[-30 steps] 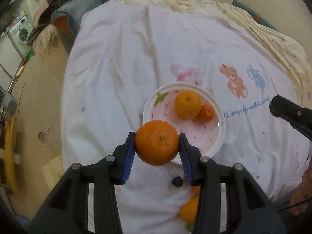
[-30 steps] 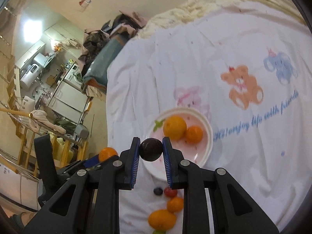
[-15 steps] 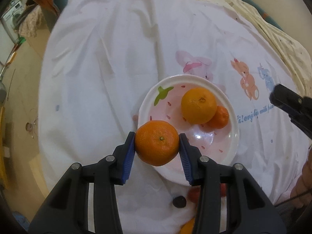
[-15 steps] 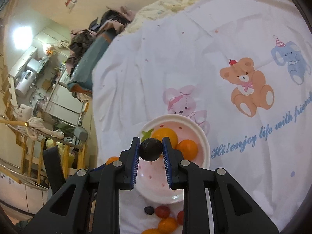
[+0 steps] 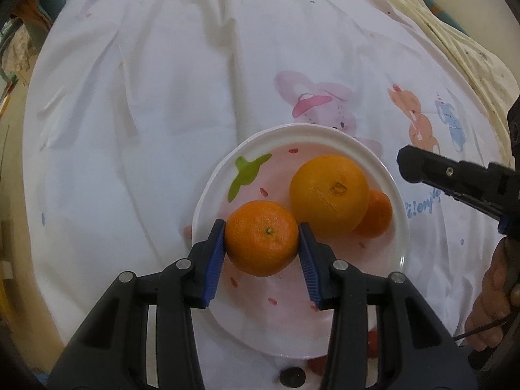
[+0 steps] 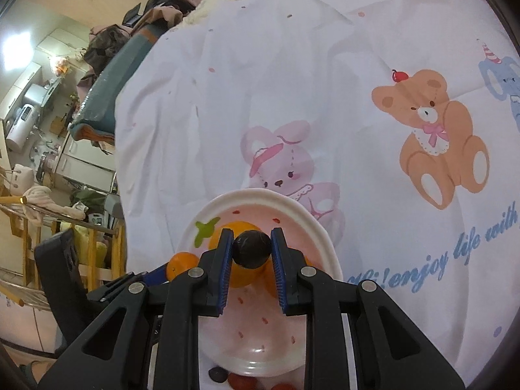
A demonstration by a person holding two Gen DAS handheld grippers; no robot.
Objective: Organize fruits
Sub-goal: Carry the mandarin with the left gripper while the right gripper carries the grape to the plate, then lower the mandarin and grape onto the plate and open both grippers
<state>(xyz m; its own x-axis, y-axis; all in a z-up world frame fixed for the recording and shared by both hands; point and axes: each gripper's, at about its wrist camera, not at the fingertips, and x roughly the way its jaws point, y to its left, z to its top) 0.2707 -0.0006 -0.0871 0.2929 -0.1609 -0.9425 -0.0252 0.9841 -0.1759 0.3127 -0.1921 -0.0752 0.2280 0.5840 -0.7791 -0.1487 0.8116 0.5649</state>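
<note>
While both grippers hang over the pink-centred white plate, each carries one fruit. Left gripper: jaws pinching a mandarin between the blue pads, stem scar facing the camera, above the near-left part of the plate. Right gripper: jaws clamped on a small dark round fruit, above the plate's middle; in the left wrist view this gripper enters from the right edge, with part of a hand below it. On the plate lie a large orange and, touching it on its right side, a smaller mandarin. The plate rests on a white bedcover printed with a rabbit, a bear and an elephant. Just beyond the plate's near rim lie a small dark fruit and red fruits, partly hidden.
</note>
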